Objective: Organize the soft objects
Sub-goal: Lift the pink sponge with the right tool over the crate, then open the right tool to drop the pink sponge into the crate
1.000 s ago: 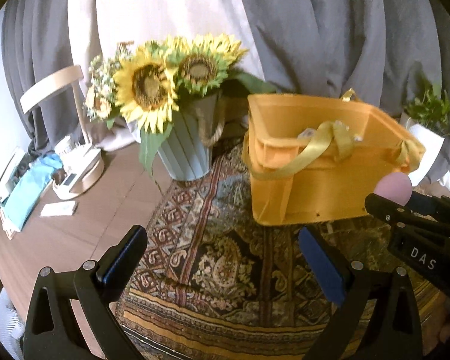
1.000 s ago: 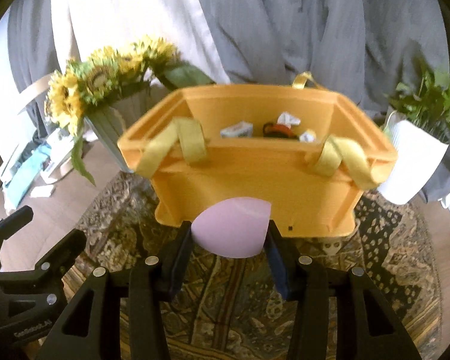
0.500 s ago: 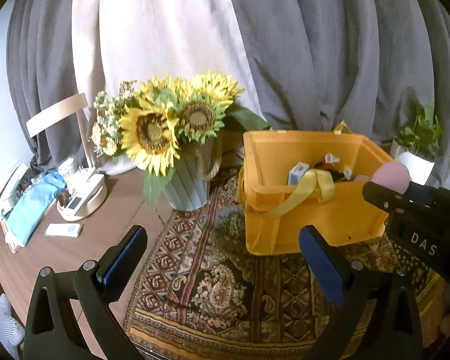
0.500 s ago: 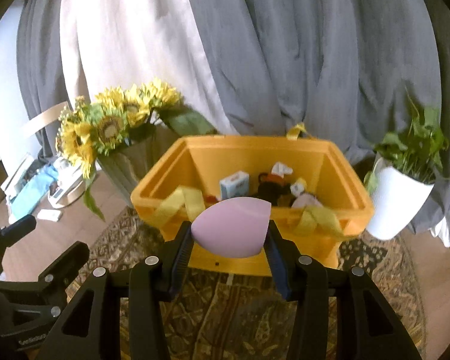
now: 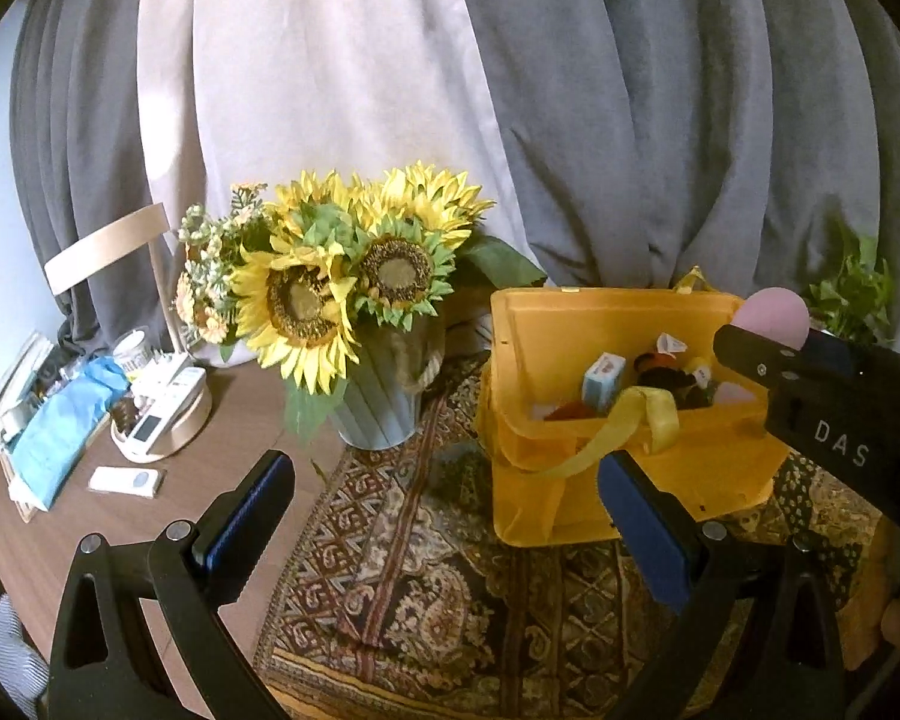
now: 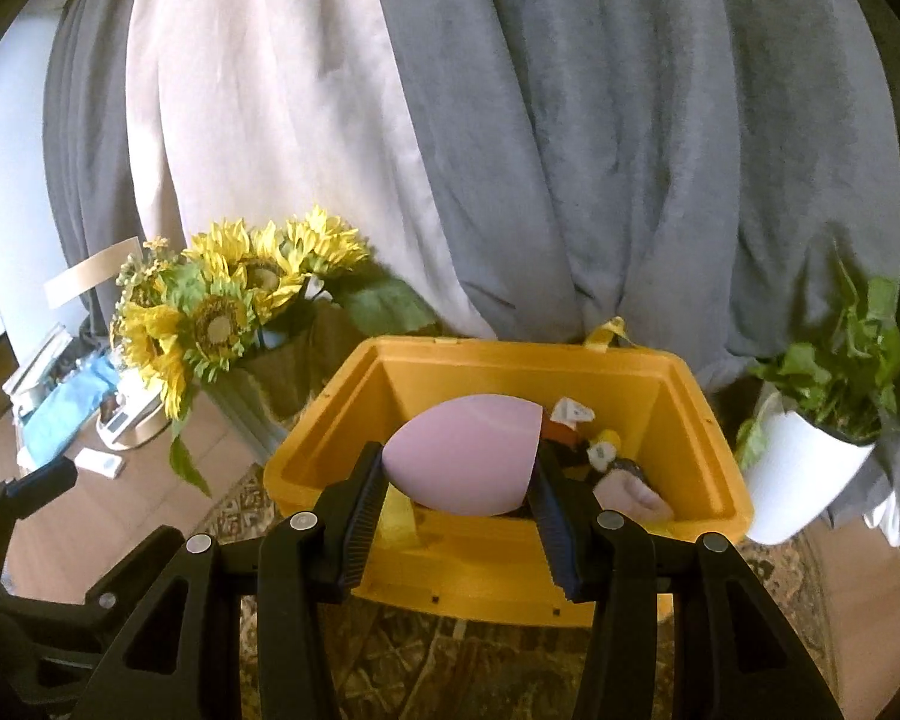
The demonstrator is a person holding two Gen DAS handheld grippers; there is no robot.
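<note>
Right gripper point(image 6: 459, 495): clenched on a pink sponge point(image 6: 465, 459); the egg-shaped sponge is pinched on both sides by the ribbed pads.
Left gripper point(image 5: 444, 516): released; the blue-padded jaws are seen standing wide apart, with nothing between them.
Sponge position: held in the air above the near rim of the yellow bin point(image 6: 714, 438), in front of its open top. From the left wrist view, the sponge point(image 5: 774, 315) is seen protruding past the tip of the right gripper point(image 5: 810, 360), over the bin's right side.
Bin point(image 5: 546, 492): set upright on a patterned rug point(image 5: 426, 594); yellow strap handles are draped over its rims.
Bin contents: a small blue-and-white box point(image 5: 603, 378), dark and orange items, and a pale pink soft item point(image 6: 630, 495) are noted inside; finer detail cannot be told.
Surroundings: a vase of sunflowers point(image 5: 330, 300) is placed just left of the bin; a white potted plant point(image 6: 810, 456) stands to its right. A wooden table point(image 5: 222, 462) lies under the rug. Grey and white curtains point(image 6: 510, 150) hang behind.
</note>
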